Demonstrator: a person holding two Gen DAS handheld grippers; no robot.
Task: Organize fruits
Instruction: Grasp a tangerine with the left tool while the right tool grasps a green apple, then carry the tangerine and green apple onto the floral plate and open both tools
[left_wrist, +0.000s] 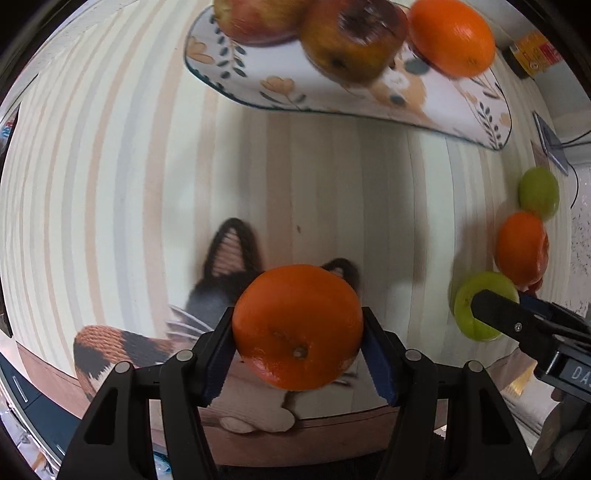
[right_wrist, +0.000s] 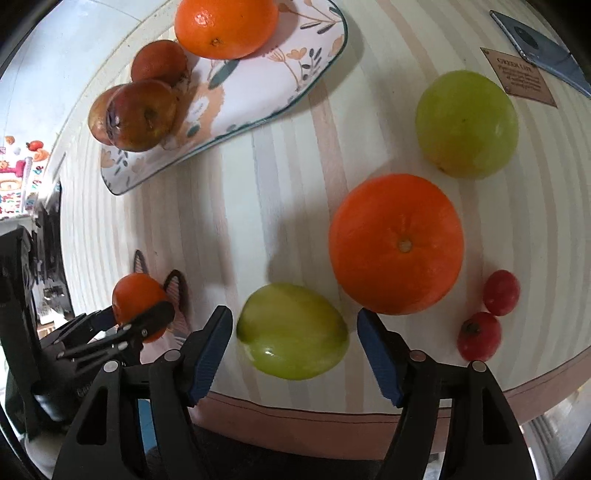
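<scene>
My left gripper (left_wrist: 297, 347) is shut on a small orange (left_wrist: 297, 326) and holds it above the striped table; it also shows in the right wrist view (right_wrist: 138, 306). A flowered plate (left_wrist: 332, 88) ahead holds two reddish apples (left_wrist: 351, 40) and an orange (left_wrist: 452, 37). My right gripper (right_wrist: 295, 339) is open, its jaws on either side of a green apple (right_wrist: 291, 330) on the table without touching it. A large orange (right_wrist: 396, 243), a second green apple (right_wrist: 466, 123) and two small red fruits (right_wrist: 480, 336) lie beyond and to the right.
The plate (right_wrist: 258, 92) sits at the table's far left in the right wrist view. A phone (right_wrist: 539, 48) and a brown card (right_wrist: 519, 77) lie at the far right. A cat picture (left_wrist: 221, 288) is printed on the tablecloth. The table's front edge (right_wrist: 332, 413) is close below.
</scene>
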